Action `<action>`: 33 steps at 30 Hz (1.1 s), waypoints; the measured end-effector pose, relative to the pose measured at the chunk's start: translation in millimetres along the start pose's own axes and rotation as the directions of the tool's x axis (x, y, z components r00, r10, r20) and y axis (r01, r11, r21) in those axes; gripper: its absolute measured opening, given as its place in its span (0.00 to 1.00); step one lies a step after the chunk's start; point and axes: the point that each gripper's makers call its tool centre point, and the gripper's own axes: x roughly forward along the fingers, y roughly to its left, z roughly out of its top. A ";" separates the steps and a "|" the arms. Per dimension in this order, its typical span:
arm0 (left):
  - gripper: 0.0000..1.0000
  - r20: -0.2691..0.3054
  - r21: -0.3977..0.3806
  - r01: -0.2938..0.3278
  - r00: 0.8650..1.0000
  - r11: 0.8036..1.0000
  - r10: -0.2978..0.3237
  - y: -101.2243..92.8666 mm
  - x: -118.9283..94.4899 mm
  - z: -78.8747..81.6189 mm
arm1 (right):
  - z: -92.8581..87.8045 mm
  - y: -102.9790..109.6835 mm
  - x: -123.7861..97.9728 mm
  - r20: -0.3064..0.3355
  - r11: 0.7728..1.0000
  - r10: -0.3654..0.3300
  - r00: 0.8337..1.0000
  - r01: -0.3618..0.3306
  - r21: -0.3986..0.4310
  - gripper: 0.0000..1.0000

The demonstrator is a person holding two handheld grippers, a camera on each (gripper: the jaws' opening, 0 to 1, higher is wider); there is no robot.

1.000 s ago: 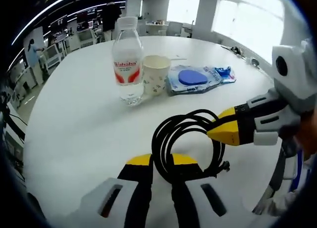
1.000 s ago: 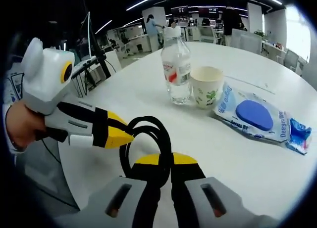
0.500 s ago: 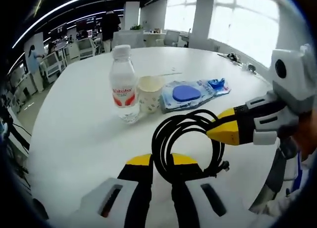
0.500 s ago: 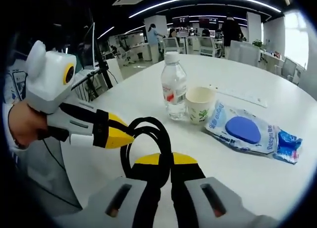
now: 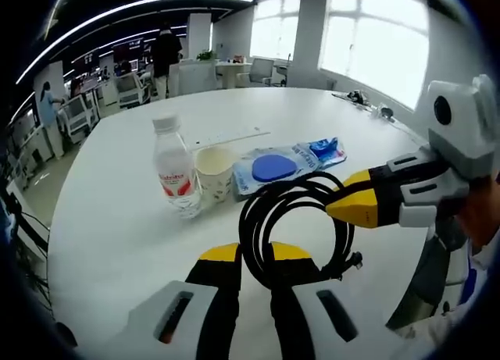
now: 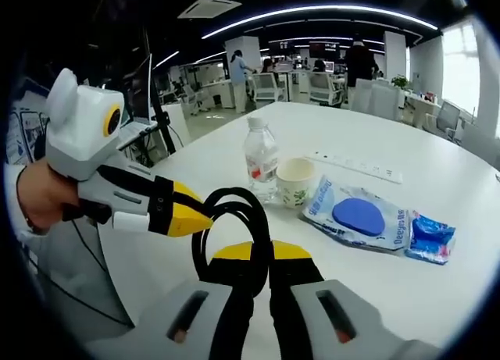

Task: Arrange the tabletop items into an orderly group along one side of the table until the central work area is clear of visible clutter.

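Note:
A coiled black cable (image 5: pixel 293 227) hangs between both grippers above the white table (image 5: pixel 117 219). My left gripper (image 5: pixel 254 254) is shut on the coil's near side. My right gripper (image 5: pixel 344 209) comes in from the right and is shut on the coil's other side. In the right gripper view, my right gripper (image 6: pixel 262 253) pinches the cable (image 6: pixel 230 219), and my left gripper (image 6: pixel 195 217) holds it from the left. Beyond the coil stand a water bottle (image 5: pixel 176 176), a paper cup (image 5: pixel 215 172) and a flat blue wipes pack (image 5: pixel 281 165), close together; the right gripper view shows the bottle (image 6: pixel 260 158), cup (image 6: pixel 295 182) and pack (image 6: pixel 359 217).
A white power strip (image 6: pixel 355 165) lies on the table behind the pack. Small dark items (image 5: pixel 363 100) sit near the far table edge by the windows. Office desks, chairs and people fill the background.
Both views have pulled back and up from the bottle, cup and pack, which now look smaller and farther. The cable stays held the same way between the two grippers.

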 end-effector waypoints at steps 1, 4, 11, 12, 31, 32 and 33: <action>0.10 0.004 0.001 0.003 1.000 1.000 -0.003 -2.8 -0.2 2.4 | 0.6 -1.8 -2.6 0.004 1.000 -0.003 1.000 0.003 0.000 0.03; 0.10 0.018 0.016 0.017 1.000 1.000 -0.017 -14.1 -0.8 11.0 | 2.4 -9.0 -14.0 0.017 1.000 -0.015 1.000 0.015 0.007 0.03; 0.10 0.038 0.038 0.049 0.998 0.998 -0.051 -39.0 1.1 27.4 | 5.8 -25.6 -38.5 0.045 0.999 -0.049 0.998 0.048 0.013 0.03; 0.10 0.043 0.047 0.054 0.998 0.997 -0.056 -44.1 1.2 31.7 | 6.5 -29.1 -43.2 0.051 0.998 -0.056 0.997 0.056 0.013 0.03; 0.11 0.081 0.151 0.155 0.982 0.976 -0.168 -129.0 26.4 85.0 | 7.7 -101.3 -116.6 0.126 0.983 -0.180 0.976 0.172 0.068 0.02; 0.11 0.083 0.160 0.160 0.981 0.974 -0.175 -135.2 28.6 88.3 | 7.5 -104.6 -119.8 0.128 0.982 -0.185 0.974 0.177 0.068 0.02; 0.11 0.084 0.163 0.165 0.980 0.973 -0.180 -139.2 30.3 90.3 | 6.8 -110.1 -124.2 0.130 0.980 -0.192 0.973 0.185 0.071 0.02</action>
